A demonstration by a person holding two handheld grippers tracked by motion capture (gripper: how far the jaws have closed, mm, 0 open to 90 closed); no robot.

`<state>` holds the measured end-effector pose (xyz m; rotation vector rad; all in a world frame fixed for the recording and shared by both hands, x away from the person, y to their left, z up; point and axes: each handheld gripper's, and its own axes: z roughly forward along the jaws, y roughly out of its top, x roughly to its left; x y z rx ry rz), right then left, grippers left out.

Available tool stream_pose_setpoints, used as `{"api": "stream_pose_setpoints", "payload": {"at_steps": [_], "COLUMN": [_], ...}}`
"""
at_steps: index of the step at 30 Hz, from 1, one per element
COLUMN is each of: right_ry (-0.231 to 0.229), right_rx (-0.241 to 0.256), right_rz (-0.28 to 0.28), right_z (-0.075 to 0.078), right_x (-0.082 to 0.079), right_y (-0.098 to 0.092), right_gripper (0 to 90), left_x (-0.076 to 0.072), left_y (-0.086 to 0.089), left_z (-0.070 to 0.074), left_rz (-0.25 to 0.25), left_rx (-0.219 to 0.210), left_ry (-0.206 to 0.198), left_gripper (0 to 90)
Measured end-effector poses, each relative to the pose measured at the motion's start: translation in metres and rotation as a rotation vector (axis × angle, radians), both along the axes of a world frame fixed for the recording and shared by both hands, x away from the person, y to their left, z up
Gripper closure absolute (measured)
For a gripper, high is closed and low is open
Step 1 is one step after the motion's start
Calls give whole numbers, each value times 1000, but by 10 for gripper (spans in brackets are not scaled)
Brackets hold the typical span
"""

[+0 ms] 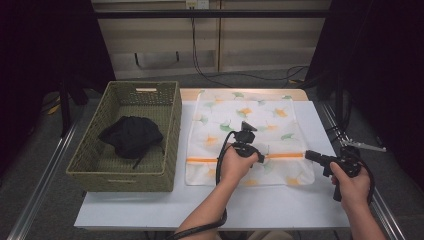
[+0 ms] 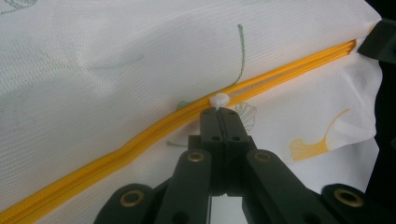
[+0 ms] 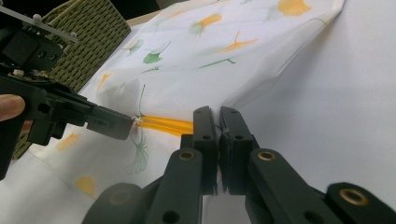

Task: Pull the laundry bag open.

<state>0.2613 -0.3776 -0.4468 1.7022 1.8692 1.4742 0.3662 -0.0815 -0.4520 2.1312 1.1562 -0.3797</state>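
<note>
High view puts your left gripper [image 1: 260, 158] nearest the table's middle, over the orange zipper [image 1: 285, 156] that crosses the white mesh bag [image 1: 250, 120] close to its near edge. Your right gripper [image 1: 309, 155] sits at the bag's right edge, where the zipper ends. Bare white tabletop [image 1: 150, 210] lies in front of both hands and to the right of the bag, giving you flat room there; the table's right edge is close beside your right hand.

Left gripper view shows your black jaws pressed together on the small white zipper pull [image 2: 219, 99], with the zipper running diagonally across fine, woven mesh that bulges softly above it. Right gripper view shows those jaws pinched narrow on the bag's corner fabric at the zipper end, the cloth rising in a loose fold beyond.

Printed ginkgo leaves in orange and green scatter over the bag. Farther left, touching the bag's side, stands a rectangular woven green basket [image 1: 165, 125] with a crumpled black cloth [image 1: 131, 136] inside.
</note>
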Motion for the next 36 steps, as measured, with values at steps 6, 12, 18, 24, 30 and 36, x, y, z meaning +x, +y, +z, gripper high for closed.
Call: {"api": "stream_pose_setpoints", "payload": {"at_steps": [6,12,18,24,30,36], "right_ry": [1,2,0,-5,-5,-6], "right_rx": [5,-1,1,-6,-1,-2], "right_rz": [-6,-5,-4,-5,-7,-2], "right_z": [0,0,0,1,1,1], "right_x": [0,0,0,-1,-1,-1], "right_y": [0,0,0,-1,-1,-1], "right_gripper": [867,867,867,867,867,867], "left_x": [0,1,1,1,2,1], "left_y": [2,5,6,7,12,10], "left_z": [-2,-3,-3,-3,-3,-2], "left_rz": [22,2,16,28,21,43], "left_rx": [-12,-3,-2,9,9,8], "left_ry": [10,11,19,13,13,14], "left_gripper": [900,900,900,900,900,900]}}
